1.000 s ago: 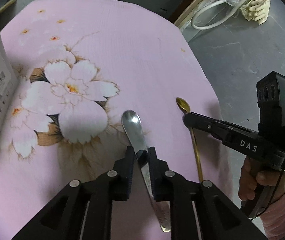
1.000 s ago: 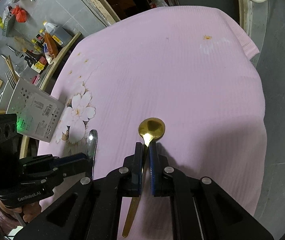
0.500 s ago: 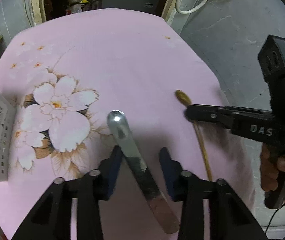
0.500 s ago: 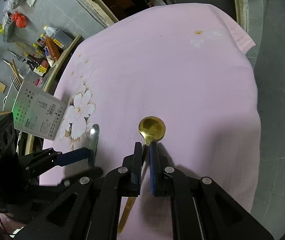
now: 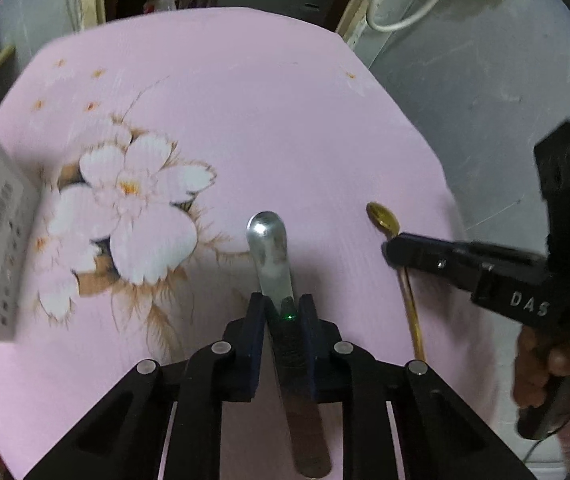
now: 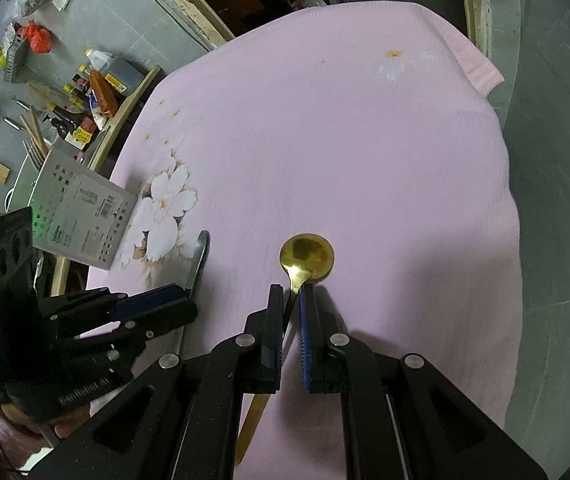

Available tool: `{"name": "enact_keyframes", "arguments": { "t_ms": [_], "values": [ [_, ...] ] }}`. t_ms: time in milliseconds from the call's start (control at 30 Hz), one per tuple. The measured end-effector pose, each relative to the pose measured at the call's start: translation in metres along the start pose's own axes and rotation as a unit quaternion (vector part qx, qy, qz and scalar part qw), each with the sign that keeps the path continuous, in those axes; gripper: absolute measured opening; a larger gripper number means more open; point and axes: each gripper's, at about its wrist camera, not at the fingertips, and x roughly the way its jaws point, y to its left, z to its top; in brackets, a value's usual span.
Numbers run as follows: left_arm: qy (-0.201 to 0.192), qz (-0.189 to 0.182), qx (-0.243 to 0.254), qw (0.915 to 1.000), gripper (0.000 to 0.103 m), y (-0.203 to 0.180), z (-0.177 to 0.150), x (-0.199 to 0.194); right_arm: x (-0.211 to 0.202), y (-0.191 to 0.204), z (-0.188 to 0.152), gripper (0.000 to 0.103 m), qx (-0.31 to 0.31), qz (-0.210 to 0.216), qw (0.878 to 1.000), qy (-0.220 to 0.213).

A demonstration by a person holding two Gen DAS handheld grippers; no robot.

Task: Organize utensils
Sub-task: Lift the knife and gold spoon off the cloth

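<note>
The left gripper is closing its fingers onto the handle of the silver utensil; the jaws have just been narrowing, and the pads now look pressed against the flat steel handle on both sides. The rounded silver tip is pointing away from the camera over the pink cloth, and the rest of the handle is running back beneath the gripper. Whether the utensil is lying on the cloth or raised just off it cannot be told.

The right gripper is holding its fingers together on the thin neck of the gold spoon, just behind the bowl, with the golden handle trailing back under the mechanism. The bowl is sitting on or just above the cloth, near the right-hand edge of the counter.

The two utensils are lying roughly parallel and near each other, both aimed the same way. A white perforated box is standing at the left edge of the cloth beside the printed flower, and it seems the likely destination, though that is a guess.

As for progress, both pieces are being gripped, but neither is yet in any holder, so carrying and placing is left.
</note>
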Motion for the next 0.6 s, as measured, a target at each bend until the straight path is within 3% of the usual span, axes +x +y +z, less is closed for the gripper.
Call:
{"name": "enact_keyframes", "arguments": {
  "t_ms": [133, 367, 600],
  "values": [
    [0.004, -0.038, -0.035, 0.9987, 0.015, 0.013, -0.009, -0.006, 0.002, 0.003, -0.009, 0.006, 0.008, 0.016, 1.000, 0.004],
    [0.000, -0.016, 0.007, 0.9999, 0.015, 0.014, -0.015, -0.021, -0.001, 0.017, -0.015, 0.005, -0.024, -0.013, 1.000, 0.005],
    [0.016, -0.083, -0.040, 0.9956, 0.015, 0.047, -0.022, -0.019, -0.003, 0.020, -0.018, 0.004, -0.027, -0.016, 0.999, 0.007]
  ]
}}
